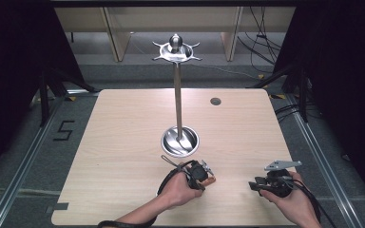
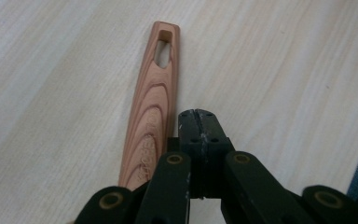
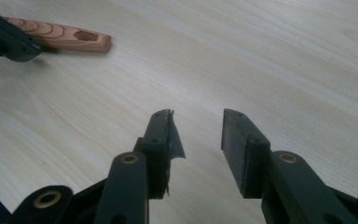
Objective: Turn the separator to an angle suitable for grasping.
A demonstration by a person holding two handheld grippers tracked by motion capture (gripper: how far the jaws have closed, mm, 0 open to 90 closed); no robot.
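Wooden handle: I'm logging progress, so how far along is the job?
Nothing looks done: the wooden handle lies flat on the table. In hand: the left hand-held gripper sits shut beside it, not gripping. Left: grasping it; the right hand-held gripper stands open.

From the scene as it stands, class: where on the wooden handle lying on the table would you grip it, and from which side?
Grip the wooden handle near its middle, coming straight down from above. It lies flat on the table, so only its narrow side edges offer opposing faces for the jaws. The middle is probably safer than the slotted end, which is thinner. The left claw, jaws together, sits beside it.
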